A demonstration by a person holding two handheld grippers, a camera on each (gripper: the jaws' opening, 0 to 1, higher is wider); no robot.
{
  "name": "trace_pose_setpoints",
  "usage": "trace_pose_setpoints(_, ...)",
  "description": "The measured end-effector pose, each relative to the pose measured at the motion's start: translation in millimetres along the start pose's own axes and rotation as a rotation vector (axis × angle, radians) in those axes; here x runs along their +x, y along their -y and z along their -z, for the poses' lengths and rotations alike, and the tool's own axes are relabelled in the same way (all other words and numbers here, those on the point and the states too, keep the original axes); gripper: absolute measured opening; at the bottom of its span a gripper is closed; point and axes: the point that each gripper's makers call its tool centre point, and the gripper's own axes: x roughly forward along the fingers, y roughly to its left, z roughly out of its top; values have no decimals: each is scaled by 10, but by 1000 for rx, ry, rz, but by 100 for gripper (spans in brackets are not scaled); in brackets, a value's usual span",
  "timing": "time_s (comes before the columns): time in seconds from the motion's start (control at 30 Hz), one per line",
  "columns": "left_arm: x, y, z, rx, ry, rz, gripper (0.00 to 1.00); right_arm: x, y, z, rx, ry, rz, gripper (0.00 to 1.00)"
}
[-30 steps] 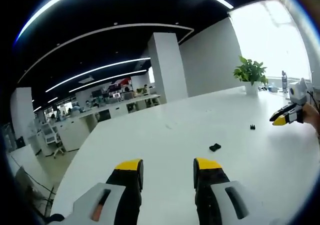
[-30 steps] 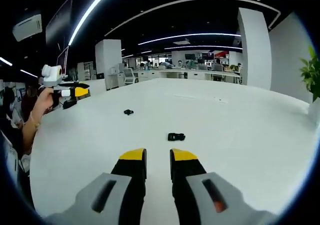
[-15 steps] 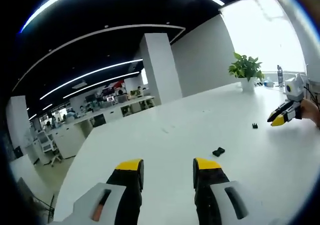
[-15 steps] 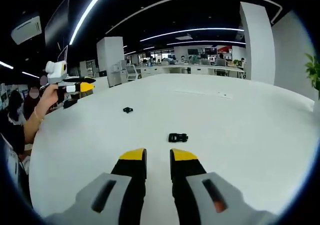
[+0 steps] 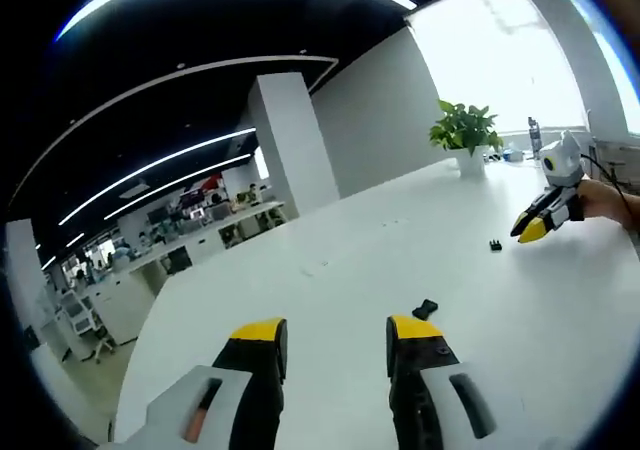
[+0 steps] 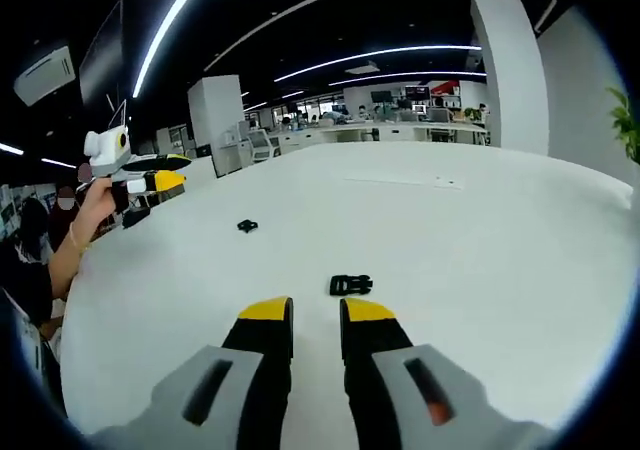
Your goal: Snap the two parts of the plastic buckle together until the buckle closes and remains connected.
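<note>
Two small black buckle parts lie apart on the white table (image 5: 330, 260). One part (image 5: 425, 309) rests just ahead and right of my left gripper (image 5: 336, 332), whose jaws stand wide open and empty. The other part (image 6: 350, 285) lies directly in front of my right gripper (image 6: 315, 312), whose jaws are open by a narrow gap with nothing between them. That second part (image 5: 496, 245) also appears close to the right gripper (image 5: 532, 228) coming in from the right. In the right gripper view the first part (image 6: 246, 226) lies farther left, near the hand-held left gripper (image 6: 155, 173).
A potted plant (image 5: 463, 130) stands at the table's far edge by a bright window. A white pillar (image 5: 290, 140) and rows of office desks (image 6: 400, 130) lie beyond the table. A person's hand (image 6: 92, 208) holds the left gripper at the table's left side.
Both views have shifted with the hands. The right gripper has come closer to its buckle part, which now lies just off its tips. The left gripper has also neared its part.
</note>
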Motion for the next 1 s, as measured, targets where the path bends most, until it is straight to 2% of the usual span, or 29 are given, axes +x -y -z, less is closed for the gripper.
trace_pose_setpoints(0.2,20,103,127,2,-7,53,40,74,54,31,-25,-50,15,19)
trace_pose_setpoints(0.33,-8,149,201,-38,-18,93,40,126,61,58,-36,-77,21,19)
trace_pose_setpoints(0.4,-26,130,205,-55,-13,94,40,160,83,77,-36,-93,28,20)
trace_pose_setpoints(0.6,-75,46,235,-81,-8,77,40,231,148,22,-24,-88,34,20)
trace_pose_setpoints(1.0,-82,68,229,-93,-7,86,40,432,181,-58,-33,-110,7,20)
